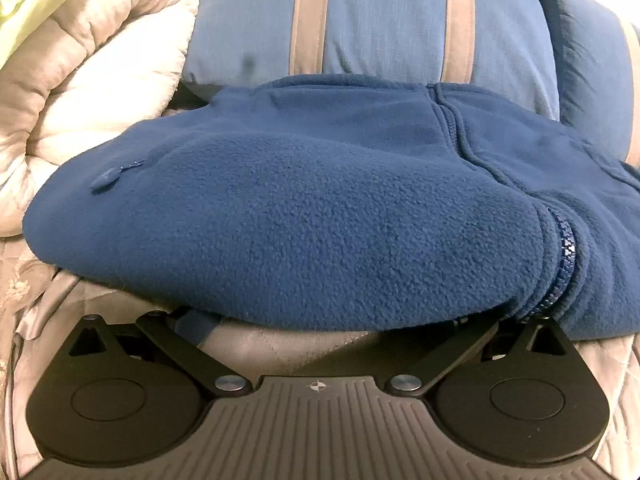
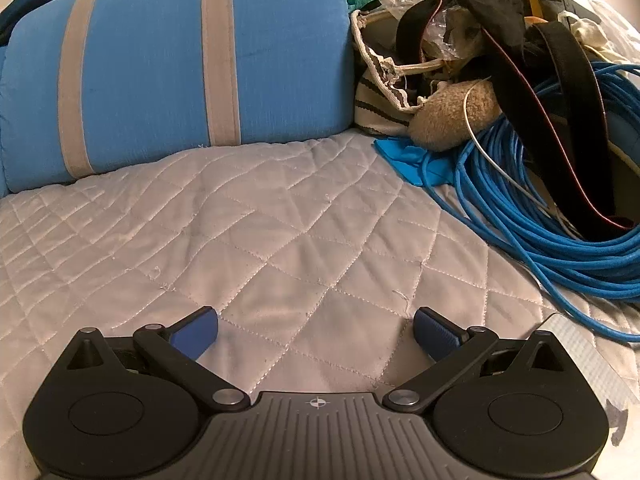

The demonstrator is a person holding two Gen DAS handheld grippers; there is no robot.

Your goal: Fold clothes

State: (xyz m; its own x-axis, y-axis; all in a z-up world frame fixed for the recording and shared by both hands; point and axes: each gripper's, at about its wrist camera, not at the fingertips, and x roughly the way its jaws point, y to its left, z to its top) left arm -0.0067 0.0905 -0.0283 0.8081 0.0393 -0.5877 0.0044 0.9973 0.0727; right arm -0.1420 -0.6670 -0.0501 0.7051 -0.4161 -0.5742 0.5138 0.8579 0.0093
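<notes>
A dark blue fleece jacket (image 1: 300, 208) lies folded in a thick bundle on the quilted bed cover (image 1: 280, 346), its front zipper (image 1: 566, 252) running down the right side. My left gripper (image 1: 320, 320) sits right at the bundle's near edge with its jaws spread wide. The fleece hangs over both fingertips and hides them, and only a bit of the left pad (image 1: 196, 322) shows. In the right wrist view, my right gripper (image 2: 316, 330) stands open just above bare quilted cover (image 2: 280, 220) with nothing between its blue pads. The jacket does not appear in that view.
A blue pillow with beige stripes (image 1: 380, 16) leans behind the jacket and also stands at the back in the right wrist view as the pillow (image 2: 160, 68). A white duvet (image 1: 80, 80) is bunched at left. A blue cable coil (image 2: 540, 220), black straps (image 2: 560, 100) and a striped bag (image 2: 380, 92) crowd the right.
</notes>
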